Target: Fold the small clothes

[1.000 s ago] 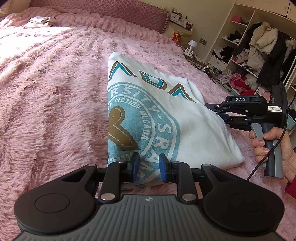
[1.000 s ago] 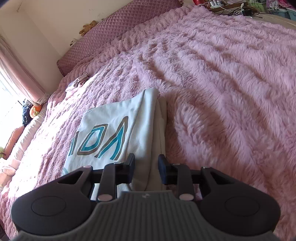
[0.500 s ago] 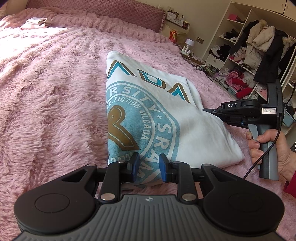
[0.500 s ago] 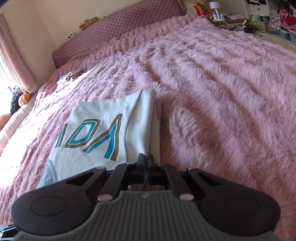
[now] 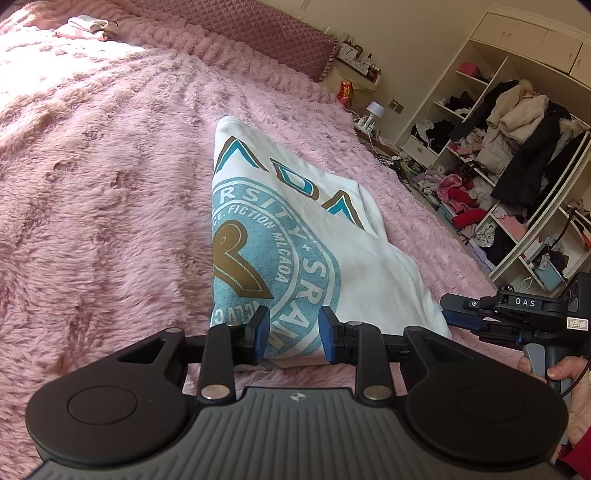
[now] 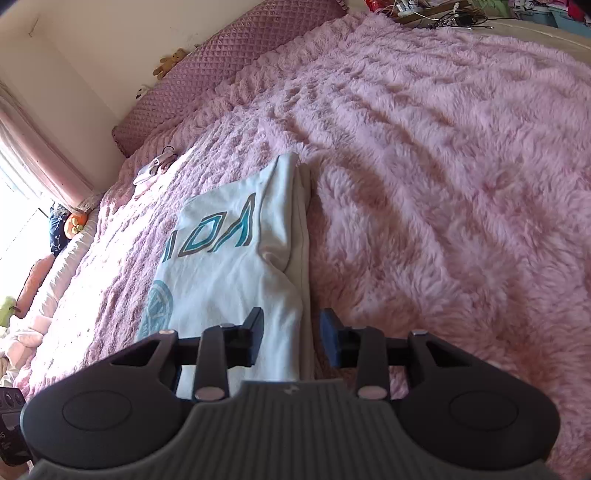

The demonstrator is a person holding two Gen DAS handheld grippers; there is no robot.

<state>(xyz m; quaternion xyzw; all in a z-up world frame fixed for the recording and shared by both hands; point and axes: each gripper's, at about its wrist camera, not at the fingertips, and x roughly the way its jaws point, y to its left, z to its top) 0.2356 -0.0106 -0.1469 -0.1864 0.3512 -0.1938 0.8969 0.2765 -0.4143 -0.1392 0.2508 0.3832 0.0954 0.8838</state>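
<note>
A pink shaggy blanket [image 5: 110,177] covers the whole bed, with a quilted mauve headboard [image 5: 273,33] far ahead of the left claw [image 5: 293,334] and an open wardrobe [image 5: 517,173] stuffed with clothes off to its right. One folded white shirt [image 5: 295,236] with a teal and gold print lies on the blanket, its near edge between the left claw's blue pads, which stand apart without pressing it. The right claw [image 6: 291,338], held by a hand [image 5: 569,376], is opening; the shirt's folded edge [image 6: 291,258] lies below and ahead of it, unpinched. One small pale bundle [image 5: 86,26] sits far ahead near the headboard. One teddy bear [image 6: 170,62] perches on the headboard.
</note>
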